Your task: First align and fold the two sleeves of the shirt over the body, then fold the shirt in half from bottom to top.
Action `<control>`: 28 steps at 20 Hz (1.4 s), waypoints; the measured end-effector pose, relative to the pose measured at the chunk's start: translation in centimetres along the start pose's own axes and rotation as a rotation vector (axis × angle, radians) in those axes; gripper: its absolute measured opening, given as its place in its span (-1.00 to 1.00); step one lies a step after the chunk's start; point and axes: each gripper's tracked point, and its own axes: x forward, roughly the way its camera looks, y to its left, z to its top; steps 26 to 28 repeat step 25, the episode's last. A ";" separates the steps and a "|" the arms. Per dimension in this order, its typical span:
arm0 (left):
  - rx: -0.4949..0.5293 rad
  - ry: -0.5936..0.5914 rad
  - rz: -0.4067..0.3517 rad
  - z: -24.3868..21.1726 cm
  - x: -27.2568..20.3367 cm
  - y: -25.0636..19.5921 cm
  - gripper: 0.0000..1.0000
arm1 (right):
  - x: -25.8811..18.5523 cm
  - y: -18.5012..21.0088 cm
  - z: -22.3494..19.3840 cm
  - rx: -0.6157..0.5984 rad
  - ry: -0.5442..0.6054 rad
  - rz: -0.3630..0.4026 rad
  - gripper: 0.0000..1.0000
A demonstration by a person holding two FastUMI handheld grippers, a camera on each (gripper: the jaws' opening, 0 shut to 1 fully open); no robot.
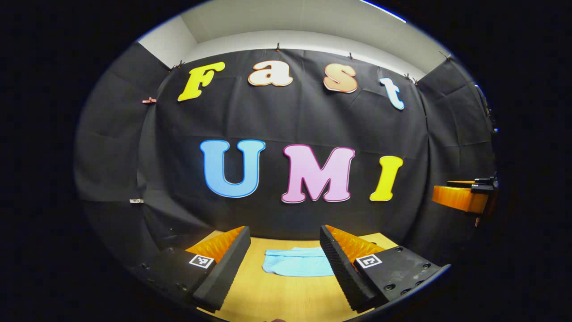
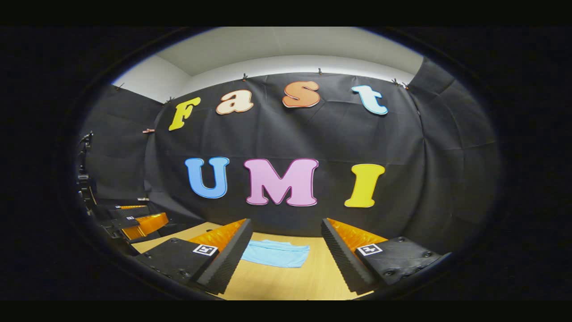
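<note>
A light blue shirt (image 1: pixel 297 262) lies folded into a small flat bundle on the wooden table (image 1: pixel 277 295), toward its far edge near the wall. My left gripper (image 1: pixel 284 243) is raised above the table's near side, open, with nothing between its fingers. The same shirt (image 2: pixel 275 253) appears in the right gripper view, slightly left of centre. There my right gripper (image 2: pixel 286 235) is also open and holds nothing, well short of the shirt. The other gripper (image 2: pixel 134 221) appears at the left edge of the right gripper view, and another gripper (image 1: pixel 464 194) at the right edge of the left gripper view.
The black cloth wall stands right behind the table's far edge (image 2: pixel 286 235). Bare wood (image 2: pixel 304 281) stretches between the grippers and the shirt.
</note>
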 end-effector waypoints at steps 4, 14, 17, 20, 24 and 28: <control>0.001 -0.024 0.014 1.2 -0.6 -0.2 1.00 | -0.4 -0.7 1.2 0.016 -0.014 0.007 0.90; 0.001 -0.059 0.047 2.7 -3.7 2.4 0.99 | -1.3 1.2 1.6 0.008 -0.033 0.019 0.93; 0.003 -0.066 0.054 3.0 -4.3 3.6 0.99 | -1.3 2.2 1.5 0.004 -0.029 0.018 0.94; 0.010 -0.078 0.057 3.4 -4.9 4.7 0.99 | -1.5 2.9 1.6 0.016 -0.031 0.014 0.94; 0.013 -0.090 0.046 3.6 -5.3 5.6 0.99 | -1.6 4.0 1.4 0.015 -0.026 0.007 0.94; 0.010 -0.094 0.045 3.6 -5.5 5.9 0.99 | -1.6 4.3 1.5 0.016 -0.028 0.008 0.94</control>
